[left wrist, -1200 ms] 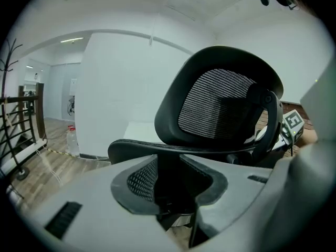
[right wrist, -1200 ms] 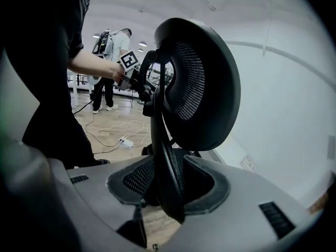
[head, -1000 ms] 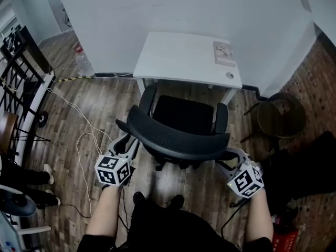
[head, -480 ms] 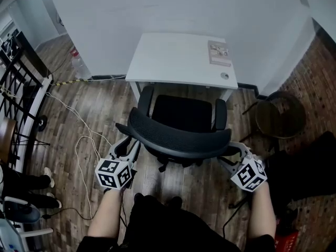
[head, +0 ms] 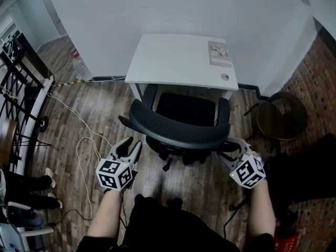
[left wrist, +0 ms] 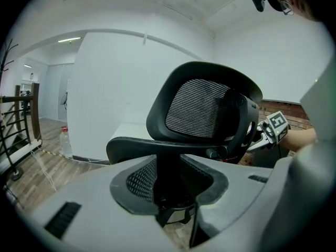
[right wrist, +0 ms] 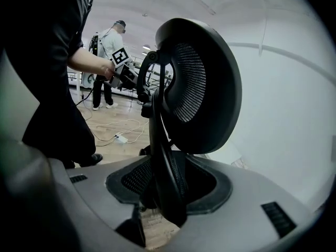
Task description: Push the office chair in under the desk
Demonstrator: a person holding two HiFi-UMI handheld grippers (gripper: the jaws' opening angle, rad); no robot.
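Note:
The black mesh office chair point(head: 181, 133) stands in front of the white desk point(head: 173, 59), with the front of its seat at the desk's edge. My left gripper point(head: 129, 147) is open and hangs a short way behind the backrest's left end, apart from it. In the left gripper view, the chair point(left wrist: 202, 109) is seen from the side beyond the open left gripper point(left wrist: 173, 185). My right gripper point(head: 232, 149) is at the backrest's right end. Its jaws stand open around the backrest frame point(right wrist: 163, 156), with gaps on both sides of the right gripper point(right wrist: 173, 188).
A white wall rises right behind the desk. A card point(head: 220, 53) lies on the desk's right side. White cables point(head: 79, 140) trail over the wood floor at left. A black metal rack point(head: 21, 83) is far left, and a dark round stool point(head: 281, 114) at right.
The chair has rolled forward toward the desk. The backrest's left end has drawn away from my left gripper. The right gripper has followed the backrest's right end.

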